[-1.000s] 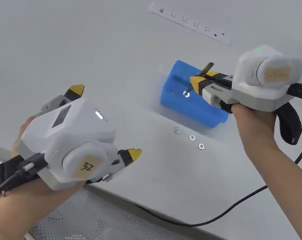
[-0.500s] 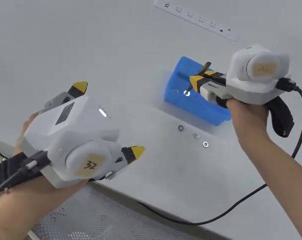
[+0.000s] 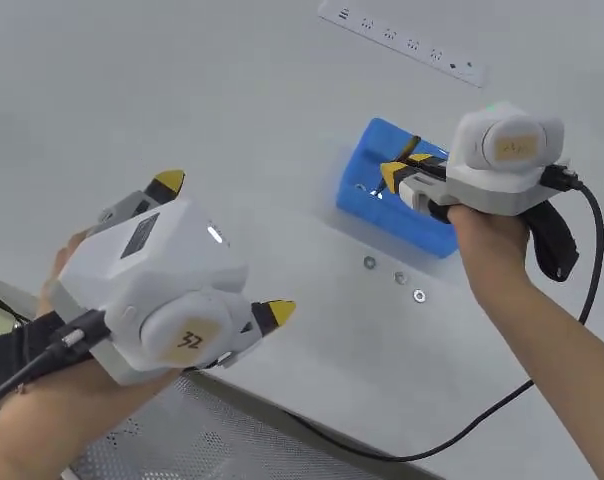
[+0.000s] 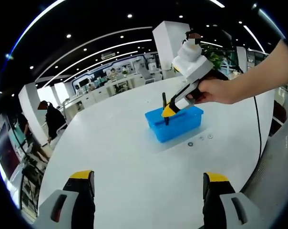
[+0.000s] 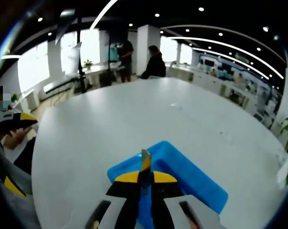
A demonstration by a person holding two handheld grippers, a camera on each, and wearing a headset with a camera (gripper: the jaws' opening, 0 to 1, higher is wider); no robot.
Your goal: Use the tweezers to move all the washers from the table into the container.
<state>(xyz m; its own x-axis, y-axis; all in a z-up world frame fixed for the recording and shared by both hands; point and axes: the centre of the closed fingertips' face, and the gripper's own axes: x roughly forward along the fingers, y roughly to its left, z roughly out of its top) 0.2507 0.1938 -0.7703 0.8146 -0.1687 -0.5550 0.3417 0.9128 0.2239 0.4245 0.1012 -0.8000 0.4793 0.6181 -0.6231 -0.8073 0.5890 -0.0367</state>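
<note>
Relative to the blue container, the right gripper has been shifted toward its left end since one second ago. Its jaws are pressed together on the tweezers, which are pointed down into the container. Whether a washer is held at the tips cannot be told. Three washers are lying in a row on the table, just in front of the container. The left gripper is held over the near table edge, jaws apart and empty.

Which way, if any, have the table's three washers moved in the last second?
No. The washers keep the same row beside the blue container; only the view itself shifted.
</note>
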